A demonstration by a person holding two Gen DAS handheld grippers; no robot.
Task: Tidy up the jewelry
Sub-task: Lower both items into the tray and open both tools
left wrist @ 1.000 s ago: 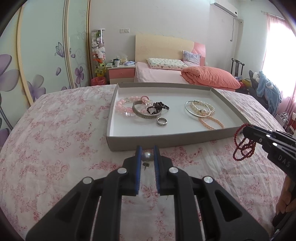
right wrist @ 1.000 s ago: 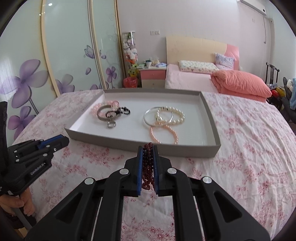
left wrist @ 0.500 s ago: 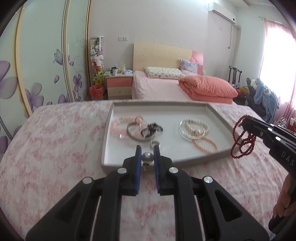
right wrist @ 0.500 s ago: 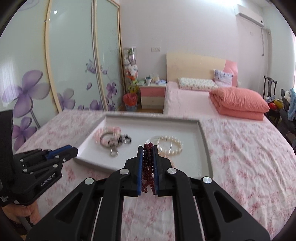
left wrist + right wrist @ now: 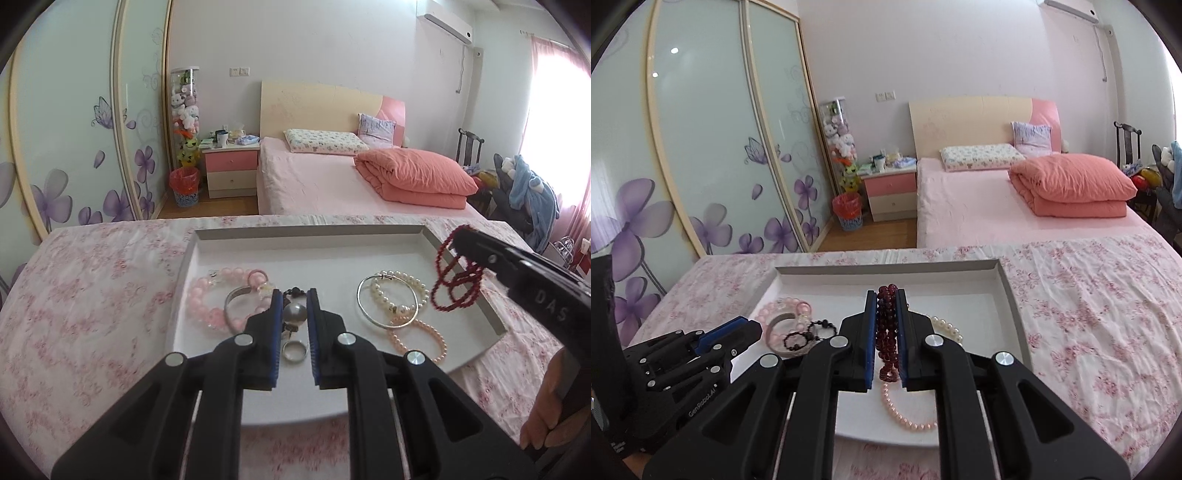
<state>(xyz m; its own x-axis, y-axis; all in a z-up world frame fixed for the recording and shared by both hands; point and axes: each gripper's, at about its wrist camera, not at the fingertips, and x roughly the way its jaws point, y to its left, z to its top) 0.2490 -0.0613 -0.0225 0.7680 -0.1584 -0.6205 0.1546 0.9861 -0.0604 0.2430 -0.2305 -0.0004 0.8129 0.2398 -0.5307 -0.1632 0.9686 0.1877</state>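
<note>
Grey-walled tray (image 5: pixel 493 314) sits on the floral bedspread (image 5: pixel 92 314). My left gripper (image 5: pixel 294 314) pinches a silver bead (image 5: pixel 294 313) above the ring (image 5: pixel 294 349) in the tray. My right gripper (image 5: pixel 886 325) clamps dark red beads (image 5: pixel 887 332) over the pearl bracelets (image 5: pixel 947 328).

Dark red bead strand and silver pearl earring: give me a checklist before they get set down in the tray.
1. Right gripper clamped on the dark red bead strand: ok.
2. Left gripper clamped on the round silver-grey pearl earring: ok.
3. Both grippers over the shallow grey cardboard tray: ok.
4. Bare tray floor for the strand: ok, the far half is free.
5. Spot under the earring free: not ok, the plain silver ring and black bead bracelet lie there.
6. Strand's hanging loops clear of the white pearl bracelet: cannot tell.
</note>
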